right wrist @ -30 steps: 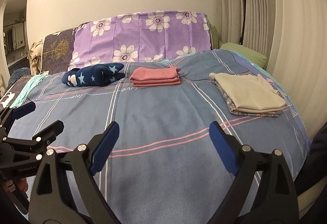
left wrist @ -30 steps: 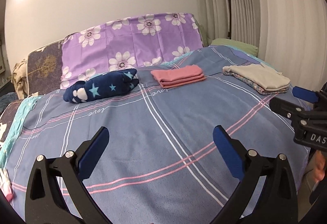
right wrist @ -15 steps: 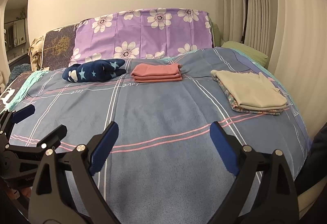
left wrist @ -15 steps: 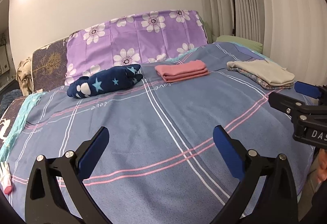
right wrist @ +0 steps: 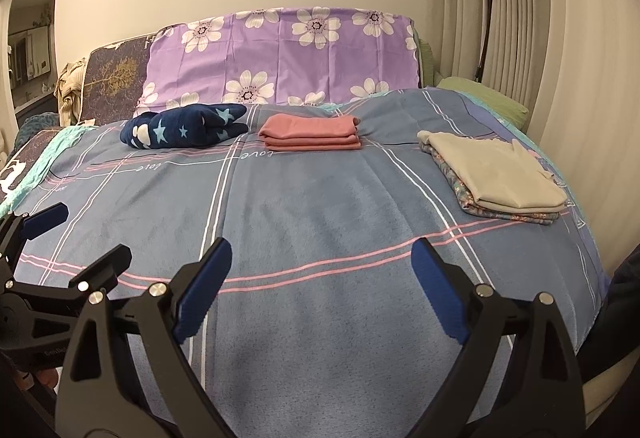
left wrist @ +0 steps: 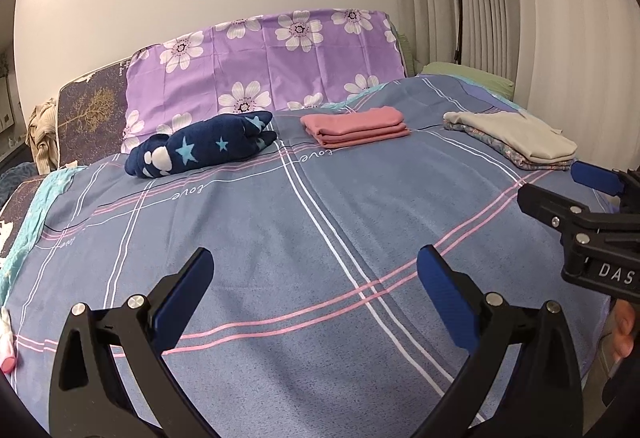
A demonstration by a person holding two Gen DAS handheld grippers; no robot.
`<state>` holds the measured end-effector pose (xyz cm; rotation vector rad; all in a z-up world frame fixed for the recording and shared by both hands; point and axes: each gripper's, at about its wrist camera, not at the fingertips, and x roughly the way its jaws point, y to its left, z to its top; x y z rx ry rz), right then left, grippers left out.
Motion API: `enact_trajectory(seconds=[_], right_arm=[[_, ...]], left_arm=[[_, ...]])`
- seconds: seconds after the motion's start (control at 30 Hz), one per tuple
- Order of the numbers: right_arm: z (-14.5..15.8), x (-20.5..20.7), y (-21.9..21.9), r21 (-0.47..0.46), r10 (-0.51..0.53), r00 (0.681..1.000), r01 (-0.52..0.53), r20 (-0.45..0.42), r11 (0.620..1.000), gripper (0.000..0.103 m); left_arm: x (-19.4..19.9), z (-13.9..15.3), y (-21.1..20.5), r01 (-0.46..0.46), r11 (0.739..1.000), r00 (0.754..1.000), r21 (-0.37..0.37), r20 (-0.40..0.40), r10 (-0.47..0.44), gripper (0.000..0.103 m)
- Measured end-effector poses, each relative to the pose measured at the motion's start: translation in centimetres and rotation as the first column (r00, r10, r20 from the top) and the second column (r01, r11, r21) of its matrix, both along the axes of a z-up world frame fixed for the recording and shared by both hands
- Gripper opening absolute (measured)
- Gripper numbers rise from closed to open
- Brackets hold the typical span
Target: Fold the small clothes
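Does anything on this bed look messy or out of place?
Mostly tidy. The navy star-print garment is a loose lump, unlike the flat pink stack and beige pile. A small pink object lies at the blanket's left edge.

My fingers [left wrist: 444, 294] wear blue pads; the bed cover [left wrist: 320, 238] is blue-grey with pink and white stripes, the headboard cloth [left wrist: 280, 66] purple with white flowers.

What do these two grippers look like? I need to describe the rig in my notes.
Both match: the left gripper and right gripper have black, triangular cut-out plastic arms, silver bolts, and blue ribbed pads. The right gripper's body, seen from the left camera, carries white lettering "DAS". No cables or sleeves are clearly visible.
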<state>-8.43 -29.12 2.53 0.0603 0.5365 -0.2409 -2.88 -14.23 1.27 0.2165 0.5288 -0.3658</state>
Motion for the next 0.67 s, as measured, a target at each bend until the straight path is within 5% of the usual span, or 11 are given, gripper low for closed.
enact_trajectory(seconds=[0.67], right_arm=[[-0.23, -0.22, -0.10, -0.004, -0.006, 1.000, 0.006, -0.002, 1.000, 0.095]], left_arm=[[-0.31, -0.13, -0.15, 0.013, 1.000, 1.000, 0.006, -0.009, -0.013, 0.102]])
